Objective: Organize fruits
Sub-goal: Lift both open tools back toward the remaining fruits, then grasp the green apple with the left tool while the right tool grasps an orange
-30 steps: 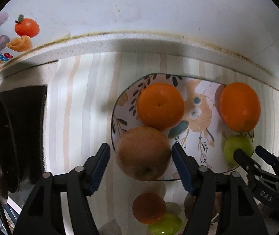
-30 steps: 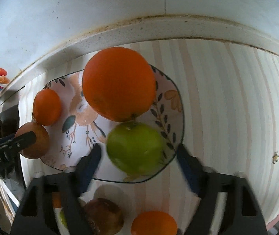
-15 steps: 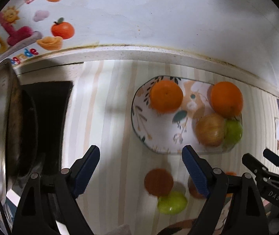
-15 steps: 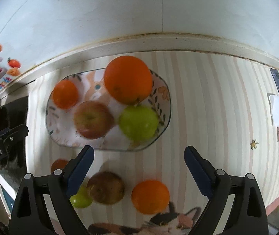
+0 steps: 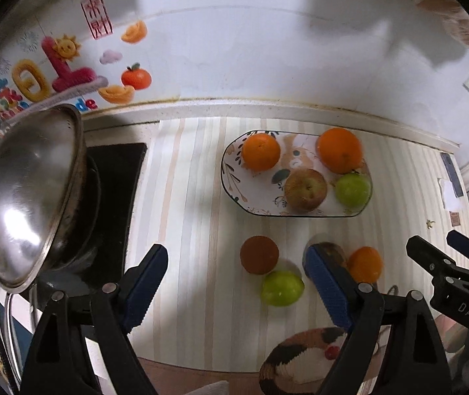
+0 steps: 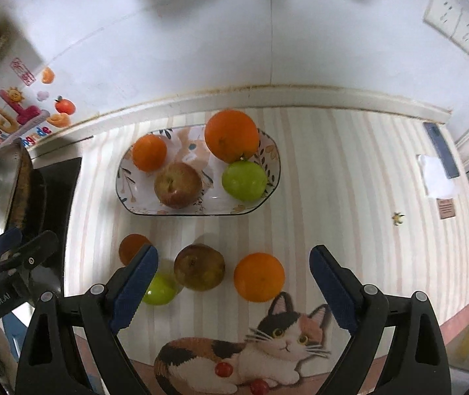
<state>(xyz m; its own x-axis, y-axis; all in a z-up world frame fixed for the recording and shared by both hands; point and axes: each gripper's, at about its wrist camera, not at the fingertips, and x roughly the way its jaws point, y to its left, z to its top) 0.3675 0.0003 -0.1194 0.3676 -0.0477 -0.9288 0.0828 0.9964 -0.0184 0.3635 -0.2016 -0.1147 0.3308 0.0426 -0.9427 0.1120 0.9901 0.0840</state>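
Orange, apple and green fruit filled the plate (image 6: 269, 194); both my grippers hung wide and empty.
Next I judged: descend onto the brown pear (image 6: 199, 266) just below the plate, left gripper (image 5: 236, 283) or right gripper (image 6: 234, 284) closing round it.

Beyond the jaws, the plate (image 6: 269, 194) looks like glazed ceramic, glossy, with a printed floral pattern. The two oranges (image 6: 231, 135) on it have a dimpled, faintly shiny peel; the green apple (image 6: 244, 180) beside them is smooth and waxy. The mat (image 6: 349, 197) covering the surface is matt, printed with pale stripes. Off to the left of the jaws, the wok (image 5: 27, 197) is bare polished metal, mirror-bright. The jaw pads (image 6: 134, 283) are ribbed blue rubber on matt black plastic arms.
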